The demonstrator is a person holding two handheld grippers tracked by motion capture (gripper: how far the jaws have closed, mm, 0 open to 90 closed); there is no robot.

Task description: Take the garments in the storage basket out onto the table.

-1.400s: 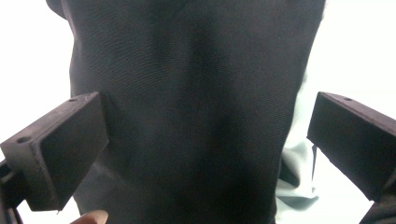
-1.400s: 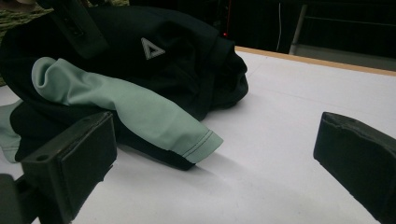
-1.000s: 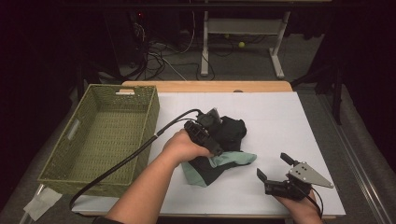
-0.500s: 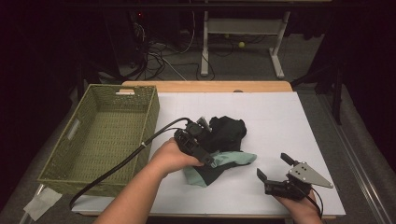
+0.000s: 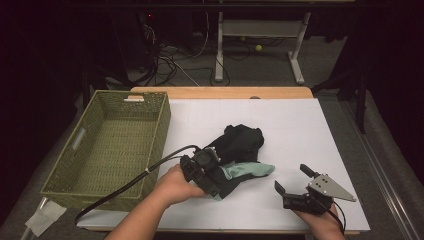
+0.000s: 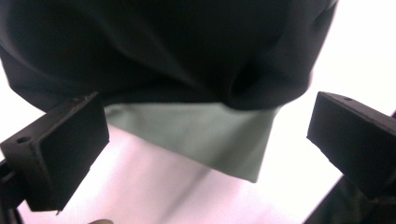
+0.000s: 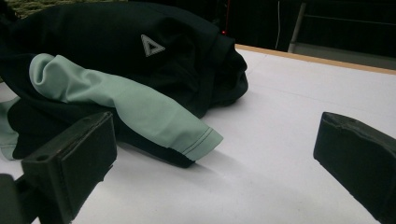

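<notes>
The white table (image 5: 310, 125) spreads across the middle of the high view, and the green woven basket (image 5: 107, 145) sits on its left part, taking up the left of the frame. Just right of the basket, near the centre of the frame, lies the black garment (image 5: 240, 145), bunched in a heap with a mint-green sleeve (image 5: 247, 170) sticking out toward the lower right. In my right gripper view the heap fills the upper left, and a small pale triangle logo (image 7: 152, 45) shows on the black cloth; I can read no lettering with it. The sleeve's stitched cuff (image 7: 203, 140) points toward the frame's centre and rests on the table. My left gripper (image 5: 212, 180) sits at the heap's lower left edge in the high view; its jaws stand wide apart in my left gripper view, with black cloth and a green panel (image 6: 196, 135) between and beyond them, and nothing pinched. My right gripper (image 5: 292, 182) is at the lower right of the high view, apart from the garment, jaws spread wide and holding nothing.
</notes>
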